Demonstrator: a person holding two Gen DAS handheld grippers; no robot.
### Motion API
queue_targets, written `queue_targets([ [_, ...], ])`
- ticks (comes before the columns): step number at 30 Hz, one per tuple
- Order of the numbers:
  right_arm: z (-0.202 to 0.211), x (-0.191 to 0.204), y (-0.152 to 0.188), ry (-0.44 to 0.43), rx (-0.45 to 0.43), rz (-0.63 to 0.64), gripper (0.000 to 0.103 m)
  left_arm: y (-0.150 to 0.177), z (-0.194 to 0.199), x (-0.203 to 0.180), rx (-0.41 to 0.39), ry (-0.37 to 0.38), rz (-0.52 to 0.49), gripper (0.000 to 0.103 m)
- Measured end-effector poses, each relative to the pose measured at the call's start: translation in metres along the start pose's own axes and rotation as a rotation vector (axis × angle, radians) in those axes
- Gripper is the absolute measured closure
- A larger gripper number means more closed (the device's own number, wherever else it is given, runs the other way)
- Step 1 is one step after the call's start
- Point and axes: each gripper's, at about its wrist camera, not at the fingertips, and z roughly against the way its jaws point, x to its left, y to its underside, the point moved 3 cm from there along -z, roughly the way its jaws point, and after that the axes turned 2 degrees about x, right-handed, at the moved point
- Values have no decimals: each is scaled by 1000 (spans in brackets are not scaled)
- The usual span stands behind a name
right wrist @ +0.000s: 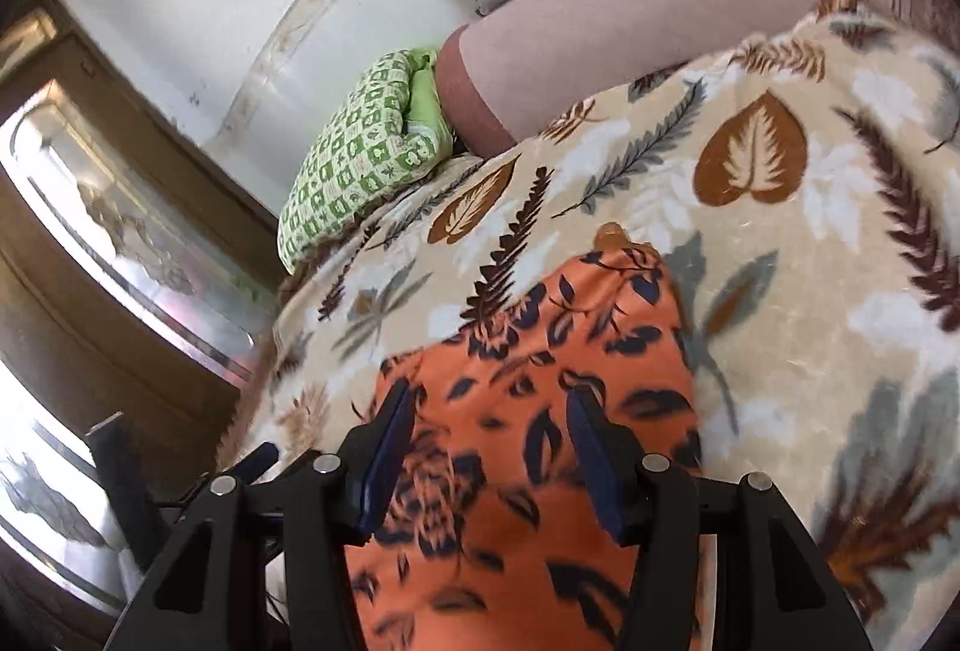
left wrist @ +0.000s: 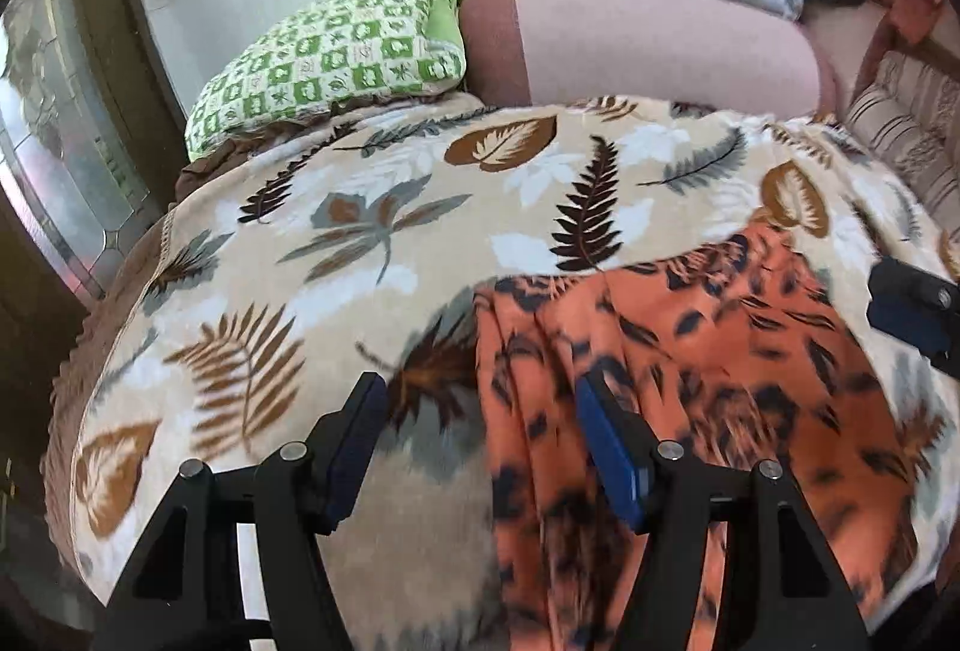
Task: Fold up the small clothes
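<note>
Nearest me, my right gripper (right wrist: 489, 447) hangs over the orange leaf-print garment (right wrist: 540, 411), jaws half open with cloth under the gap, nothing pinched. My left gripper (left wrist: 480, 429) straddles the garment's left edge, jaws apart and empty. The garment lies on the beige leaf-patterned blanket (right wrist: 780, 243), long axis running away from me.

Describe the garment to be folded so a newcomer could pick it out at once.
Start with the bed, covered by a beige blanket printed with brown and grey leaves. On it, near the front edge, lies the orange cloth scattered with dark navy leaf shapes. It is the only orange piece there, unlike the green checked pillow and the pink bolster behind.
</note>
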Motion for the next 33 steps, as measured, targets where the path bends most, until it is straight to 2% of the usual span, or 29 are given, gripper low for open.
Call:
queue_targets([
  [1,-9,-2,-1,11,20,-5,61,-3,-11,-2,15,-13,-6,37],
  [2,-22,-6,-1,41,55,-4,83,-3,-25,-5,43,-36,-17,37],
  [4,-48,-16,6,74,154,-27,85,6,-53,-9,124,-83,-45,36],
  [6,-60,-28,11,102,178,-66,93,13,-57,-4,116,-49,3,35],
  [8,-50,-24,8,79,155,-59,93,13,-48,2,112,-21,34,35],
  [12,-17,-10,19,79,104,17,91,19,-12,9,58,-27,32,36],
  [17,28,19,55,91,67,127,91,55,44,5,10,32,8,35],
  [19,40,22,74,103,76,145,91,71,49,-1,28,29,-23,35],
  [20,41,22,88,137,95,156,91,81,47,-7,46,25,-46,35],
  [24,19,-2,126,234,224,124,89,102,31,-13,46,-72,-100,30],
  [28,35,7,118,211,189,120,90,93,50,0,52,-53,-51,30],
  [33,78,28,113,147,84,135,90,80,95,14,-45,-78,-23,29],
])
